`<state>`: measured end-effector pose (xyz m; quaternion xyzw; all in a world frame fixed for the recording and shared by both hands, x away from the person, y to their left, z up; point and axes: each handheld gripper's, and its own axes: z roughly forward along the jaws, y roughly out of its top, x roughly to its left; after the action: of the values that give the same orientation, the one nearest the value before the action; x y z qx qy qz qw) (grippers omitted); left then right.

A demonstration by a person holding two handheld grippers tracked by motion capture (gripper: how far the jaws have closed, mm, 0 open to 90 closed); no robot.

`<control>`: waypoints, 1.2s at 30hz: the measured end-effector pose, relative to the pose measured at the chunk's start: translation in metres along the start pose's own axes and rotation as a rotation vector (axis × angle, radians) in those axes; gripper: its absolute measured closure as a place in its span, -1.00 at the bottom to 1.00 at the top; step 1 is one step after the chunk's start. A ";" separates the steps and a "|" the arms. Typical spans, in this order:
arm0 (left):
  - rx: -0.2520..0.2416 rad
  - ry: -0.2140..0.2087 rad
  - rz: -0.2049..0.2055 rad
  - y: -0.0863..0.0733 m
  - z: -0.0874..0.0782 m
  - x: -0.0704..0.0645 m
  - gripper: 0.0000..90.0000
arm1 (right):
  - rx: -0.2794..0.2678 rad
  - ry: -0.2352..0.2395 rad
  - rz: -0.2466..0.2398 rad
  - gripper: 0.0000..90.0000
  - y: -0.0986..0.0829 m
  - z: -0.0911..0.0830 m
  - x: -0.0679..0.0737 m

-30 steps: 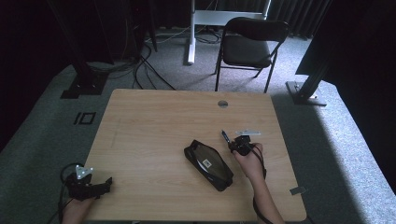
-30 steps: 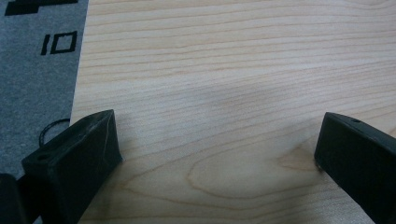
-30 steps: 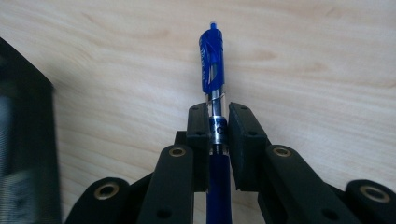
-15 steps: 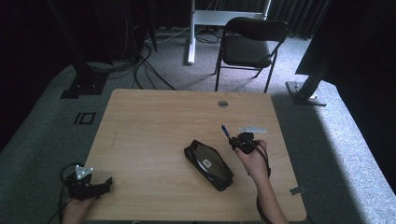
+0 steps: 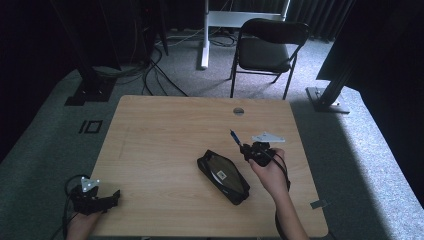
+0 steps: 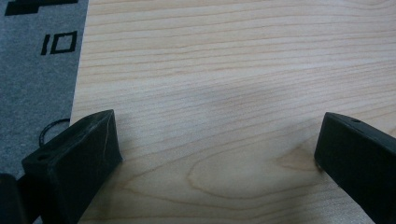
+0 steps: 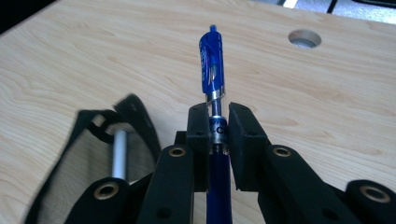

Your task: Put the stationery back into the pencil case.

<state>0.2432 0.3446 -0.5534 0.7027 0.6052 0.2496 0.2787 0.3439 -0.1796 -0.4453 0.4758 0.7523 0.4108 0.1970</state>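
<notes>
High view: the right claw (image 5: 243, 148), right of centre, clamps a blue pen (image 5: 234, 137) beside the black pouch (image 5: 223, 175) on the tabletop (image 5: 165, 130). Left gripper view: the left claw (image 6: 219, 149) gapes wide, lower frame. Right gripper view: the pen stands pinched at centre.

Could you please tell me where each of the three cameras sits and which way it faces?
High view: overhead, facing forward-down at the table; both forearms enter below.
Left gripper view: rides the left hand-held gripper, facing bare tabletop, jaws apart.
Right gripper view: rides the right hand-held gripper, facing its clamped blue pen.
Shared: pen, black mesh pencil case and grommet hole.
</notes>
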 end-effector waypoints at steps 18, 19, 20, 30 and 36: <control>-0.001 0.000 -0.001 0.000 0.000 0.000 -0.99 | -0.033 0.117 -0.052 0.76 0.008 -0.020 0.034; -0.001 0.000 -0.001 0.000 0.000 0.000 -0.99 | -0.035 0.126 -0.049 0.76 0.007 -0.020 0.035; -0.001 0.000 -0.001 0.000 0.000 0.000 -0.99 | -0.019 0.129 -0.054 0.76 0.007 -0.020 0.037; -0.001 0.000 -0.001 0.000 0.000 0.000 -0.99 | 0.016 0.158 -0.081 0.76 -0.001 -0.012 0.047; -0.001 0.000 -0.001 0.000 0.000 0.000 -0.99 | 0.041 0.162 -0.088 0.76 -0.007 -0.007 0.050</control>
<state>0.2432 0.3445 -0.5535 0.7024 0.6054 0.2498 0.2789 0.3117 -0.1404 -0.4418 0.4115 0.7943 0.4233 0.1434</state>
